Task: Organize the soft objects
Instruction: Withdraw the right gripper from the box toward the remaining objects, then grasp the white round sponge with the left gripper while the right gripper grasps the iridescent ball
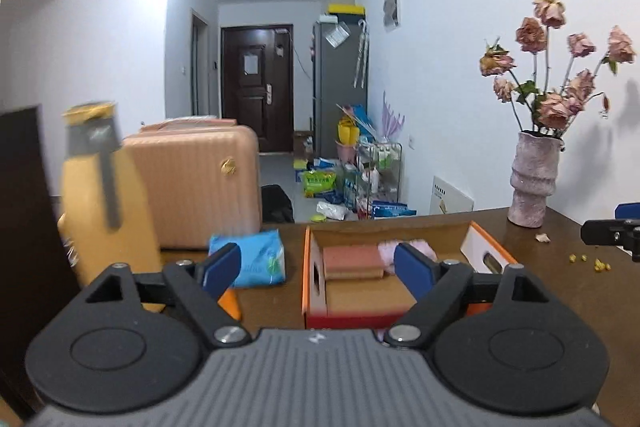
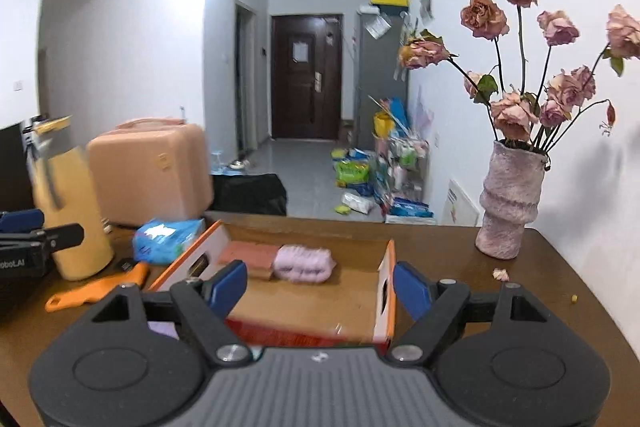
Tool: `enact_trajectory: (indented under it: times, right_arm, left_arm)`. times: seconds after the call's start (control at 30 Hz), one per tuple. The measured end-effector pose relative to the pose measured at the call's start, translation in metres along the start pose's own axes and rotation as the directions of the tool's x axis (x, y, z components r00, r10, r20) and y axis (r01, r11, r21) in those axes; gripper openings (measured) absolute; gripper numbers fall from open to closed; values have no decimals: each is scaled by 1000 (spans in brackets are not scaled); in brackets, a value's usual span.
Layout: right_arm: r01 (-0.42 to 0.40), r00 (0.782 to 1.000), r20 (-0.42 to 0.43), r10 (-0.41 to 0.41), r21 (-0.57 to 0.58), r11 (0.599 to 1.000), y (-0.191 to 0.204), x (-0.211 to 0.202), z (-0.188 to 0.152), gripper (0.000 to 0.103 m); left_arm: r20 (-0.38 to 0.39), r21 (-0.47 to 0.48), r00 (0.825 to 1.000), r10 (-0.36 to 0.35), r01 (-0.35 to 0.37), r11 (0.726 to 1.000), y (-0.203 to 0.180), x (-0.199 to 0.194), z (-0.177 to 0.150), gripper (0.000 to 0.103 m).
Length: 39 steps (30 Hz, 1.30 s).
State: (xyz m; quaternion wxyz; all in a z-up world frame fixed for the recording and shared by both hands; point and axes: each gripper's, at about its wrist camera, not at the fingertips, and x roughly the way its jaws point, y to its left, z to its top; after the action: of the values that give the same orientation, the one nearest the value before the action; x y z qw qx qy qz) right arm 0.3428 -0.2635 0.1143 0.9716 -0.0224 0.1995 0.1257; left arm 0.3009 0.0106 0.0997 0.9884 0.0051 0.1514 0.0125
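An open orange-edged cardboard box (image 1: 311,279) (image 2: 387,287) sits on the brown table. Inside lie a reddish-brown sponge (image 1: 352,262) (image 2: 250,254) and a fluffy pink cloth (image 1: 387,251) (image 2: 303,263), side by side at the far end. A blue tissue pack (image 1: 256,259) (image 2: 166,239) lies on the table left of the box. My left gripper (image 1: 318,271) is open and empty in front of the box. My right gripper (image 2: 320,291) is open and empty above the box's near edge.
A yellow bottle (image 1: 100,203) (image 2: 70,211) stands at the left, with an orange tool (image 2: 100,291) beside it. A pink vase of dried roses (image 1: 532,183) (image 2: 508,203) stands at the back right. A pink suitcase (image 1: 200,183) stands beyond the table's far edge.
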Motion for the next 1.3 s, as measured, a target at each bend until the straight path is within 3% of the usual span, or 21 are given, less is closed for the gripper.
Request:
enact_trajectory:
  times: [0.17, 0.33, 0.43, 0.53, 0.6, 0.83, 1.0, 1.13, 1.3]
  right_arm:
    - [-9, 997, 80, 8, 10, 1000, 25, -59, -68, 79]
    - [8, 991, 136, -8, -1, 1000, 52, -112, -130, 82]
    - [24, 991, 132, -30, 44, 999, 59, -138, -164, 83]
    - [-11, 995, 103, 0, 110, 994, 60, -156, -188, 84]
    - [-35, 996, 86, 27, 101, 994, 59, -160, -194, 84]
    - [-3, 996, 86, -6, 107, 994, 51, -149, -187, 82]
    - [2, 999, 34, -7, 133, 991, 45, -124, -190, 78]
    - [-10, 1000, -2, 10, 145, 989, 38, -103, -189, 68]
    - [-13, 999, -39, 19, 131, 991, 30, -69, -183, 67]
  left_arm:
    - [55, -55, 998, -14, 17, 998, 0, -69, -62, 93]
    - [103, -19, 995, -7, 9, 1000, -7, -129, -111, 99]
    - [81, -9, 997, -16, 17, 1000, -5, -159, -135, 100]
    - [52, -4, 998, -27, 27, 1000, -5, -175, -146, 100]
    - [45, -12, 998, -33, 33, 999, -5, -175, -146, 100]
    - [38, -15, 999, -32, 33, 999, -10, -154, -137, 100]
    - [-21, 2, 998, -52, 52, 999, -17, -129, -141, 100]
    - [-63, 1, 996, -70, 70, 998, -27, -102, -142, 100]
    - [-116, -19, 989, -89, 88, 996, -38, -66, -141, 100]
